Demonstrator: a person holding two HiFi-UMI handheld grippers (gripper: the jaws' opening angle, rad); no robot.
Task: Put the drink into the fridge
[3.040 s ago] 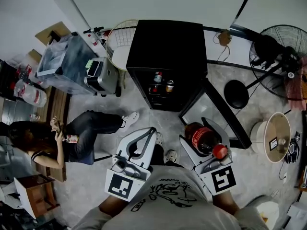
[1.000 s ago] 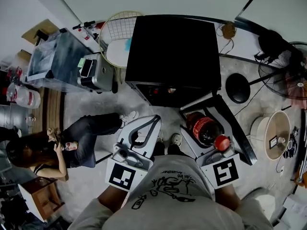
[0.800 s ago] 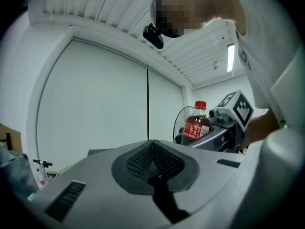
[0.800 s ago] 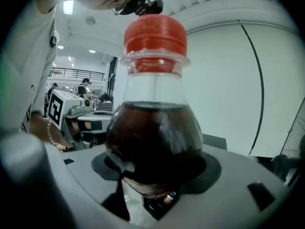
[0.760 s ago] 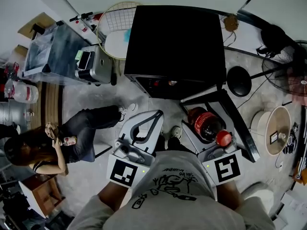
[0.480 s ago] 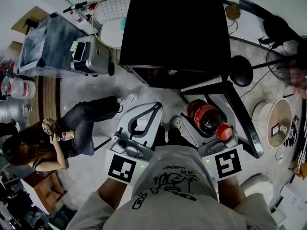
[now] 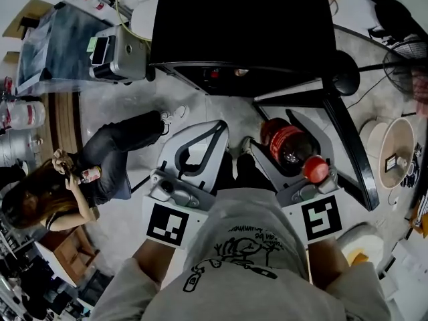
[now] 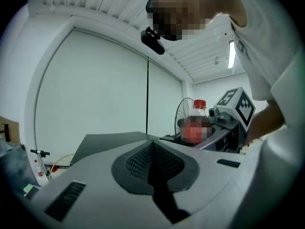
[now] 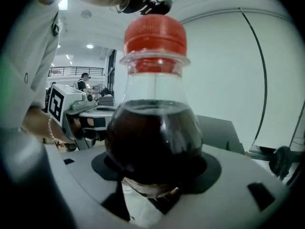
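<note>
A cola bottle (image 7: pixel 287 146) with a red cap (image 7: pixel 315 169) lies in my right gripper (image 7: pixel 277 136), whose jaws are shut on its dark body. In the right gripper view the bottle (image 9: pixel 155 137) fills the space between the pads of that gripper (image 9: pixel 155 175). The black fridge (image 7: pixel 241 25) stands just ahead, its door (image 7: pixel 341 139) swung open to the right beside the bottle. My left gripper (image 7: pixel 219 129) hangs left of the bottle, shut and empty. In the left gripper view its pads (image 8: pixel 152 161) meet, and the bottle cap (image 8: pixel 199 104) shows beyond them.
A person (image 7: pixel 100 172) sits on the floor at the left. A grey machine (image 7: pixel 124 52) stands left of the fridge. A black round stool (image 7: pixel 344 72), a fan (image 7: pixel 408 52) and a pale round bin (image 7: pixel 398 162) crowd the right side.
Both grippers have sunk lower and the fridge now looms larger and nearer at the top of the head view. The bottle has stayed in the right gripper throughout.
</note>
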